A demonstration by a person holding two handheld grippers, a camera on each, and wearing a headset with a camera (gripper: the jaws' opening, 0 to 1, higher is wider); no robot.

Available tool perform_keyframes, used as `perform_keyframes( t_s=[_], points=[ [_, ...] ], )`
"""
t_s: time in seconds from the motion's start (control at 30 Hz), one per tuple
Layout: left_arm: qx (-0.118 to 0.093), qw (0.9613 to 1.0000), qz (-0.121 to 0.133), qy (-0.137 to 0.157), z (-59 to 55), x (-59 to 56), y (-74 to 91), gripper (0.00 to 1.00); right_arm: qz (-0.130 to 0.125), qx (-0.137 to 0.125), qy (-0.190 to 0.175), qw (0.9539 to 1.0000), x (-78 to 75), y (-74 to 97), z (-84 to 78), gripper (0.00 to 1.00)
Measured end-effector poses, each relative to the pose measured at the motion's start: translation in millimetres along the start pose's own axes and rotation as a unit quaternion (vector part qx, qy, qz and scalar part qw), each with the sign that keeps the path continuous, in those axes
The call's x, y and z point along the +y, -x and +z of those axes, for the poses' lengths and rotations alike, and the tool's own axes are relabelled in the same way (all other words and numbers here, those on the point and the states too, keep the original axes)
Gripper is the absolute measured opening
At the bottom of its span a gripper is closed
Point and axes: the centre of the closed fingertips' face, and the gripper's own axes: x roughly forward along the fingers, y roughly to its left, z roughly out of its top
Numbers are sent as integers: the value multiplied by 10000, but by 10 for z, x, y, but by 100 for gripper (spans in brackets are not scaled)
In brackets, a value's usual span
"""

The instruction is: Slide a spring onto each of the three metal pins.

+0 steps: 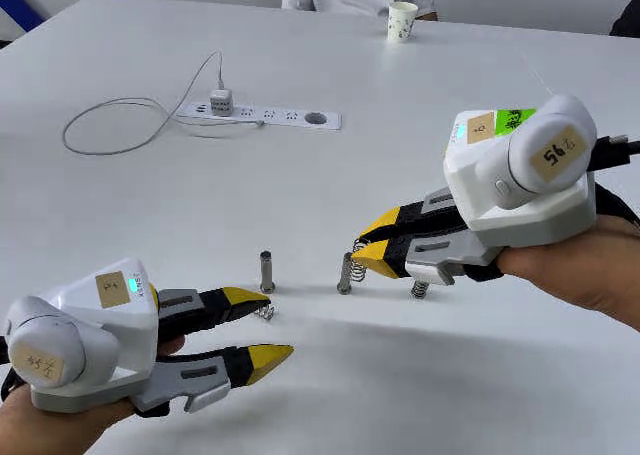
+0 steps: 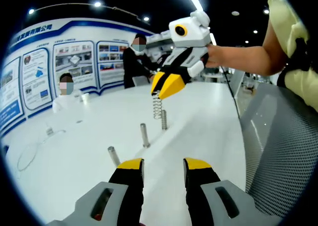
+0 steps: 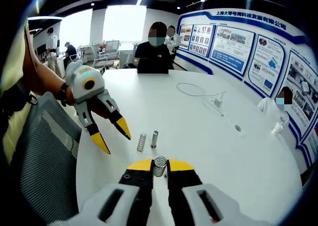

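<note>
Spring point(image 1: 357, 271) in hand: clamped at its upper end between the fingers of the right gripper point(image 1: 357, 247), which stand narrow upon it. It hangs down toward the tabletop point(image 1: 400, 375), just beside the middle pin point(image 1: 345, 273). Whether its lower end touches that pin cannot be told. The right gripper view shows this spring point(image 3: 159, 165) end-on, pinched between the yellow tips.

Loose spring point(image 1: 264, 312): resting on the tabletop, just beside the near pin point(image 1: 266, 271) and near the upper fingertip of the left gripper point(image 1: 280, 324). It is on no pin. The right gripper view shows it point(image 3: 141, 141) next to that pin point(image 3: 154, 139).

Left gripper: fingers wide apart, holding nothing, low over the tabletop and pointed toward the pins.

Pins: the left gripper view shows three upright in a row, near point(image 2: 114, 155), middle point(image 2: 144, 135) and far pin point(image 2: 164, 119). In the head view a coiled piece point(image 1: 420, 289) shows beneath the right gripper's body; whether it sits on a pin cannot be told.

Also on the tabletop, well apart: a power strip point(image 1: 262, 115) and a paper cup point(image 1: 402, 21).
</note>
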Motion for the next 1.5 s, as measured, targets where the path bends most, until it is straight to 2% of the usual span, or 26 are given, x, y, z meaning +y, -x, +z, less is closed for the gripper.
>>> perform_keyframes(
  t_s=[0.33,0.5,1.27,1.5],
  points=[
    [61,10000,20,72,-70,-14,29,33,-220,-91,-46,9997,-185,-75,41,11],
    [51,9999,45,80,-65,-1,43,33,-232,-80,-108,9996,-237,-140,25,11],
    [71,9998,93,134,-108,25,80,33,-157,84,-226,9996,-248,-321,-119,11],
    [69,9998,108,153,-116,32,81,33,-132,139,-307,9993,-230,-379,-208,11]
  ],
)
